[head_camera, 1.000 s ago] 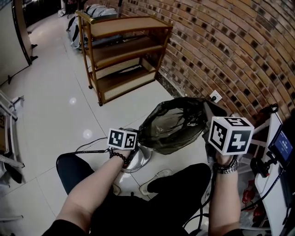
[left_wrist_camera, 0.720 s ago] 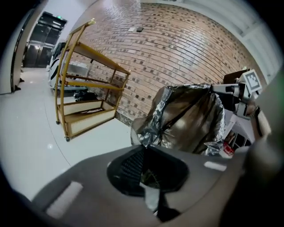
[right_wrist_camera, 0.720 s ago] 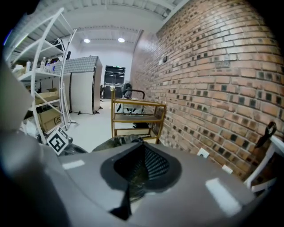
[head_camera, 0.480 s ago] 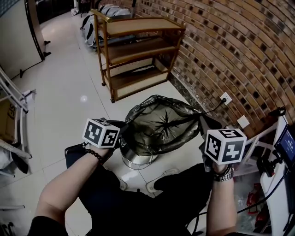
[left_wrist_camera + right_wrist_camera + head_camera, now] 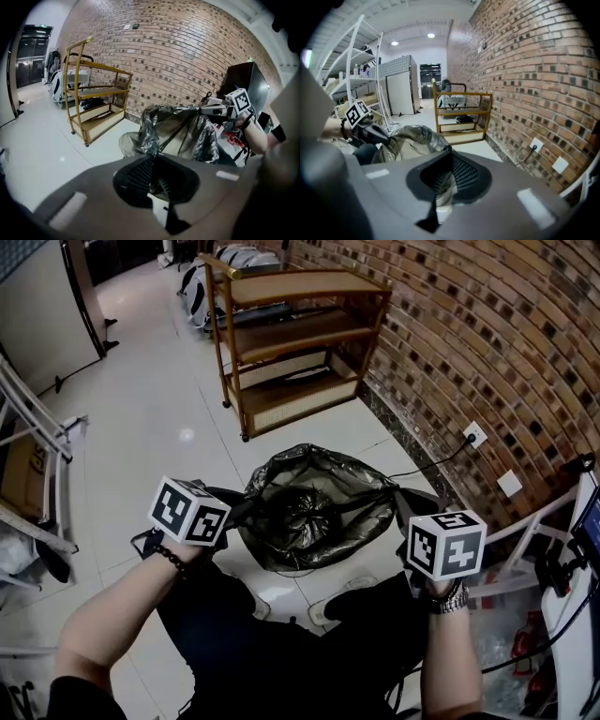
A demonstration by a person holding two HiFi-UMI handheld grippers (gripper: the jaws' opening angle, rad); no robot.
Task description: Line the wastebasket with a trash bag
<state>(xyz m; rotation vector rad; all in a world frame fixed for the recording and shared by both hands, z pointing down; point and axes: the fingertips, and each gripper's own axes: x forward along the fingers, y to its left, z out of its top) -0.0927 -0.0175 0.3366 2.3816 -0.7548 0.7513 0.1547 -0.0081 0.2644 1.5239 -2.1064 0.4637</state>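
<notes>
1. The left gripper [image 5: 236,512] has its jaws pinched together on the near-left rim of the trash bag [image 5: 309,507]. In the left gripper view a fold of crinkled black plastic runs straight into the closed pads.
2. Over on the other side, the right gripper [image 5: 401,507] is clamped tight on the right rim. The right gripper view shows its ribbed pads meeting on the film.
3. And there's the bag, stretched wide between the two claws with its mouth facing up. The bottom is bunched into a dark knot in the middle.
4. The bag hangs low over the white tiled floor [image 5: 159,399], right in front of the person's knees [image 5: 281,643], between the two hands.
5. The wastebasket can't be made out under the plastic from the head view.
6. The two grippers are about level with each other and well apart, and each one's marker cube faces the head camera.
7. Behind the bag, a wooden shelf unit [image 5: 300,343] stands against the brick wall [image 5: 497,334].
8. A wall socket [image 5: 476,434] sits low on that wall to the right, and a dark cable trails from it across the floor toward the bag.
</notes>
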